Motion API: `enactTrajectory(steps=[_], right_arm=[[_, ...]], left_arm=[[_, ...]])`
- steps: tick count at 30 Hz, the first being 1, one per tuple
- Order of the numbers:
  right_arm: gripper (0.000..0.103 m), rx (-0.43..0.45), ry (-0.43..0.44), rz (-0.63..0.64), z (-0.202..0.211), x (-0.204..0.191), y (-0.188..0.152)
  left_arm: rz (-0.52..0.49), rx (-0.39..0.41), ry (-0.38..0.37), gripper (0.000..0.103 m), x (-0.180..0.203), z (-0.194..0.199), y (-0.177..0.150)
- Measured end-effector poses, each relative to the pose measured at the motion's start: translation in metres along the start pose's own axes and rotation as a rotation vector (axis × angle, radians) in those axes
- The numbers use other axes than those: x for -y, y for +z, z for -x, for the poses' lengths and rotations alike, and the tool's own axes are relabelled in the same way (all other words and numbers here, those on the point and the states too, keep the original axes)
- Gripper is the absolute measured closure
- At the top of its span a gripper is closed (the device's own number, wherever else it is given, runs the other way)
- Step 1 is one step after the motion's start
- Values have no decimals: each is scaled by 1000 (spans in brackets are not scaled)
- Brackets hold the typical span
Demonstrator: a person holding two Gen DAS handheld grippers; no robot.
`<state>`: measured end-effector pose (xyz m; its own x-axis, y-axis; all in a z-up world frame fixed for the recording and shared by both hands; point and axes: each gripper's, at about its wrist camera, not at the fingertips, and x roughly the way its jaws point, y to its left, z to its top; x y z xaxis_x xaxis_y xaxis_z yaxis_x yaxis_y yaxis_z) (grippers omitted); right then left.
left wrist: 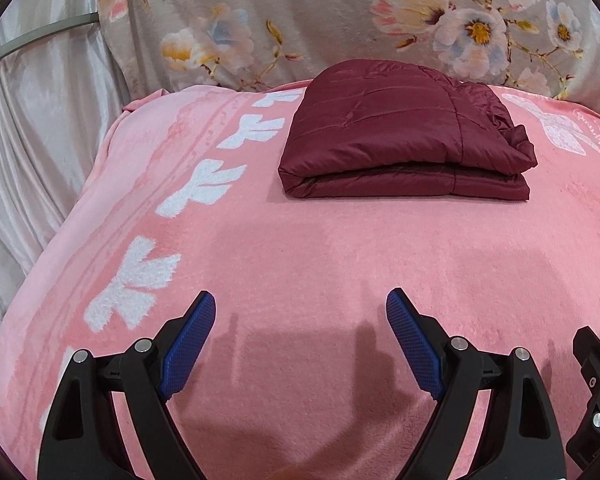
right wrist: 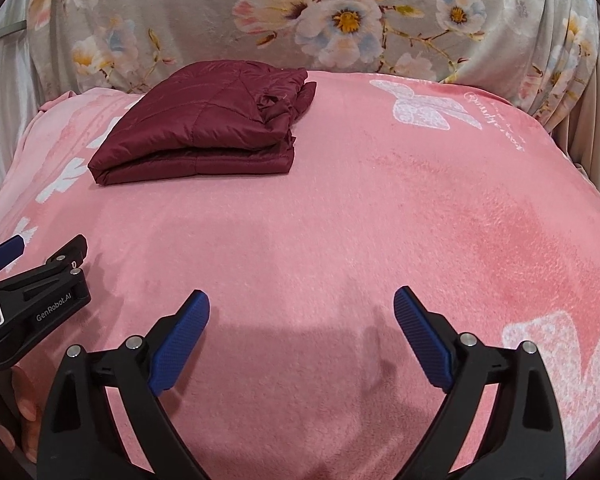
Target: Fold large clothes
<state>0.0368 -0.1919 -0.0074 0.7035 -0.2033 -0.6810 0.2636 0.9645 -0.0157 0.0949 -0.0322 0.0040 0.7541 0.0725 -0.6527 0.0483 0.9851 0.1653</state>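
Lying folded on the pink blanket (left wrist: pixel 300 260), the maroon jacket (left wrist: pixel 400 136) sits well beyond your left gripper (left wrist: pixel 300 340) and right gripper (right wrist: pixel 302 336), both spread wide, gripping nothing.

1. Fuzzy pink fleece blanket (left wrist: pixel 300 248) (right wrist: pixel 380 208) spread over a raised, softly rounded surface; white bow-shaped motifs (left wrist: pixel 204 188) along the left border, white butterfly motif (right wrist: pixel 420 108) with cursive lettering near the far right corner.
2. Behind it, grey plush floral blanket (left wrist: pixel 340 20) (right wrist: pixel 204 8) hung as a backdrop, printed with cream, pink and pale blue blossoms.
3. At far left, shiny pale satin curtain (left wrist: pixel 40 128) in vertical folds, crossed by a thin grey band (left wrist: pixel 40 36).
4. Even indoor light, soft shadows across the near fleece.
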Motion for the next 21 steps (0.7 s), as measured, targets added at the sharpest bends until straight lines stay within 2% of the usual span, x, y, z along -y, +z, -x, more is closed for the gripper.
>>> enactTrajectory(steps=[21], right_arm=[[12,3,-3,3,1,1,0]], left_arm=[[-6,13,3,18,2,4,1]])
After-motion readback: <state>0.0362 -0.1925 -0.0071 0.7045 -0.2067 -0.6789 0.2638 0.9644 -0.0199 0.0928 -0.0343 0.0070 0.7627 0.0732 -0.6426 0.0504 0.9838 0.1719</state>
